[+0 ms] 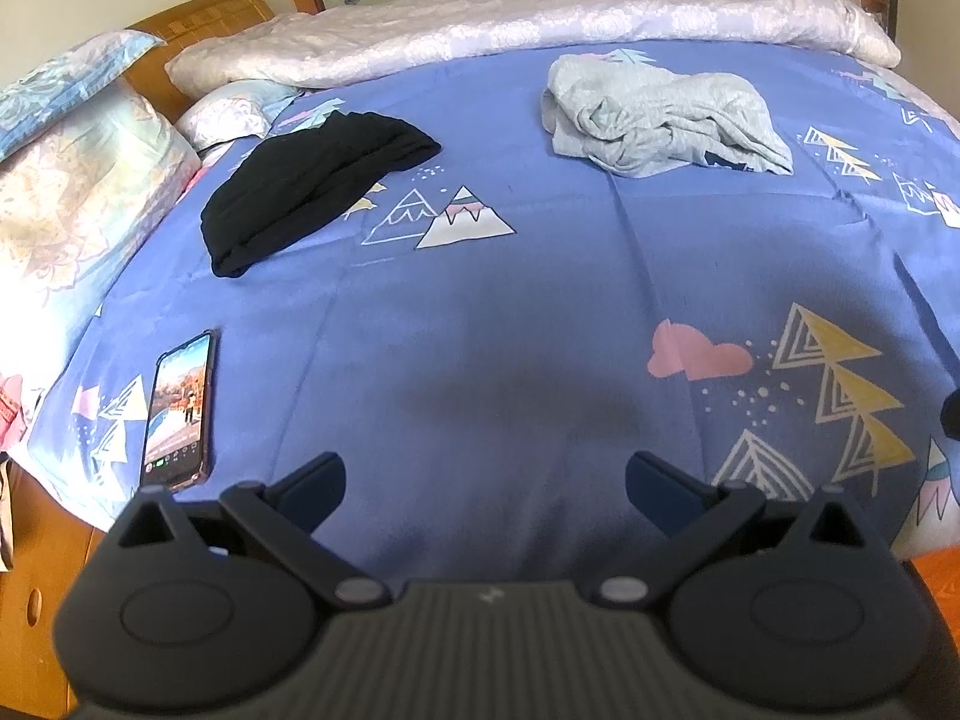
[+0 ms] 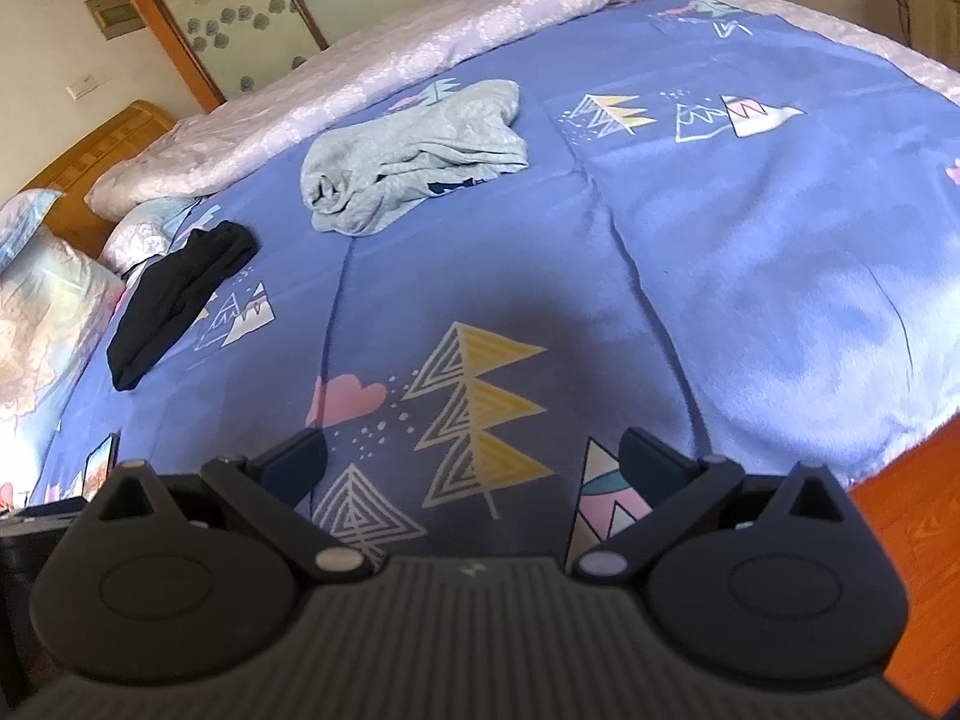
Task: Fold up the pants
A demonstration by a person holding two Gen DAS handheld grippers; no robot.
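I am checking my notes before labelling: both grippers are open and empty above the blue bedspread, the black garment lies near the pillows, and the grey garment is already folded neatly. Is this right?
Not quite. The grey garment is not folded neatly; it lies crumpled in a loose heap, as both wrist views show. The rest holds: left gripper and right gripper open and empty above the blue bedspread, black garment near the pillows.

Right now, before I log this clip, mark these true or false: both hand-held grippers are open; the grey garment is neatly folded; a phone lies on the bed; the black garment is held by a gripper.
1. Both hand-held grippers are open: true; the left gripper and right gripper hold nothing.
2. The grey garment is neatly folded: false; it lies crumpled.
3. A phone lies on the bed: true.
4. The black garment is held: false; it lies untouched near the pillows.
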